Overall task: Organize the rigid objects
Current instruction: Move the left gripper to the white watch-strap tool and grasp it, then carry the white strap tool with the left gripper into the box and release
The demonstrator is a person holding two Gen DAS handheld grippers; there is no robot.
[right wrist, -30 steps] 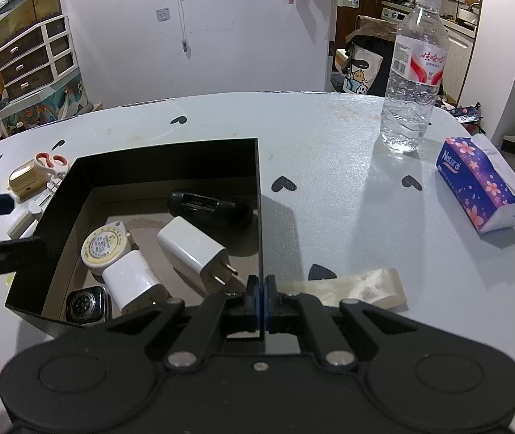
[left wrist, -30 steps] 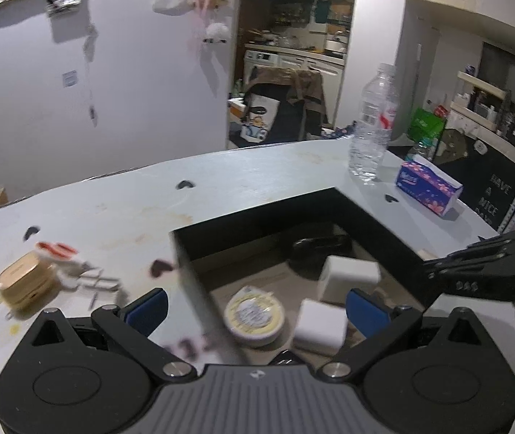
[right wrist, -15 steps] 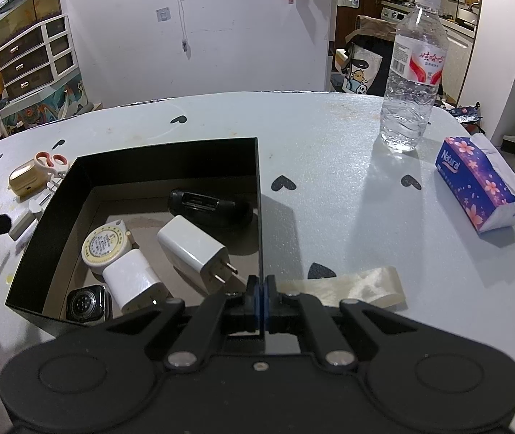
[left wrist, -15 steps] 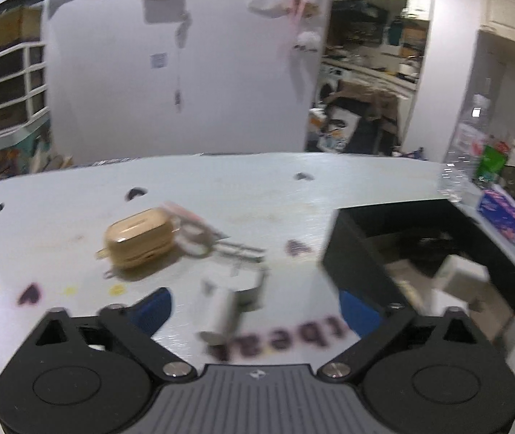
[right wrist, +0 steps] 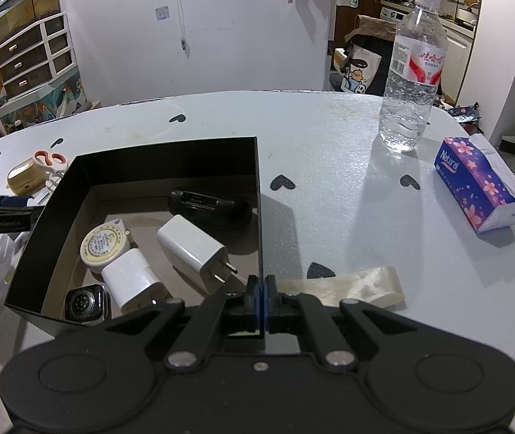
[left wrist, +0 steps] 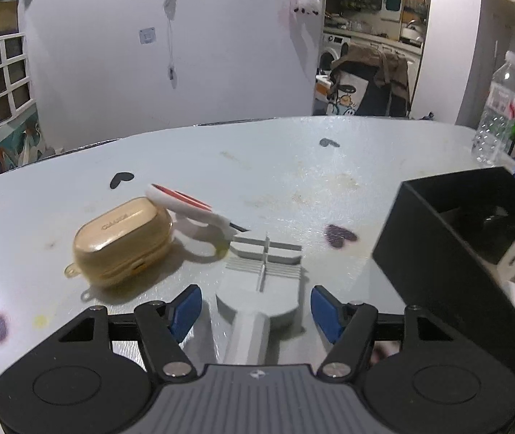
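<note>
Two grippers in play, L→R across the table (right wrist: 330,152). Far left lay a gold earbud case (left wrist: 123,240) w/ small red-and-white scissors (left wrist: 188,206) touching its far side, both loose on the tabletop, i.e. not yet sorted. Just right of them sat a white ribbed gadget (left wrist: 263,282), flat on the surface, handle end toward the cam; can't tell exactly what it was. Left gripper (left wrist: 255,307) had its blue pads either side of that gadget's round base w/ visible gaps both sides: jaws had just been closing, gadget between them but not yet pinched, so apart, nothing held. Prob lined up that way to grab the widest solid part before lifting. Next right, the black box (right wrist: 257,181), open top, already holding a round tape measure (right wrist: 103,247), two white chargers (right wrist: 192,247), a smartwatch (right wrist: 84,305) and a black cradle-shaped item (right wrist: 208,208) — looked like the collection bin, so task seemed partly done. Right gripper (right wrist: 261,298) had pads fully together, clamped on the box's near right wall, likely steadying the box so it wouldn't slide. Right of the box: a clear tape strip (right wrist: 351,287), then a water bottle (right wrist: 413,72) upright and a tissue pack (right wrist: 481,184), well apart from the box, prob not part of the sort.
</note>
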